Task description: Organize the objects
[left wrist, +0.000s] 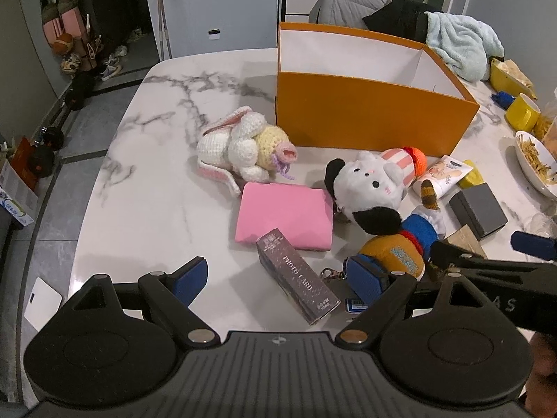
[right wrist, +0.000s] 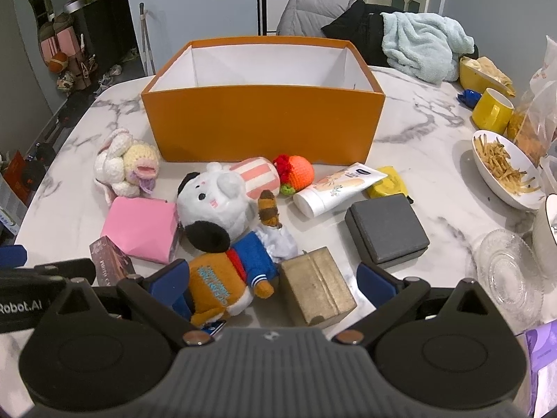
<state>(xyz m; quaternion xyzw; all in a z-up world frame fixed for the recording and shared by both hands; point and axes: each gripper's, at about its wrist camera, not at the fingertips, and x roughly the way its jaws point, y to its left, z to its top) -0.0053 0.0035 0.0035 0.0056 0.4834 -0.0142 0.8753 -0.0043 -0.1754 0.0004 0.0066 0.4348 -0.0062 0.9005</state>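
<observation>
1. Hovering both tools low over the marble table (left wrist: 146, 188), I am holding my left gripper (left wrist: 278, 278) with its fingers spread wide and empty, the photo card box (left wrist: 297, 277) lying between them but touching neither pad
2. I am holding my right gripper (right wrist: 275, 280) equally wide and empty, with the orange-and-blue plush (right wrist: 226, 282) and the tan block (right wrist: 316, 285) both sitting inside its span
3. I am treating the orange box (right wrist: 264, 122), standing open at the far side of the clutter and showing nothing inside, as the likely destination; that is my judgement
4. Risk: I am bracketing two things with the right fingers, so closing here could pinch the plush and the block together, or push the block off sideways
5. Risk: the photo card box is lying at an angle to my left fingers, so closing on it could twist it or knock it into the pink packet (left wrist: 285, 219)
6. Risk: my two tools are crowding each other near the plush, so a careless lift could make them collide
7. Room: I am noting bare marble to the left of the crochet rabbit (left wrist: 240, 149), whereas the right side is crowded by the glass dish (right wrist: 504, 268), the bowl of fries (right wrist: 504, 170) and the yellow mug (right wrist: 491, 111)
8. Edge: I am judging the orange wall tall enough that anything carried must be lifted over its rim
</observation>
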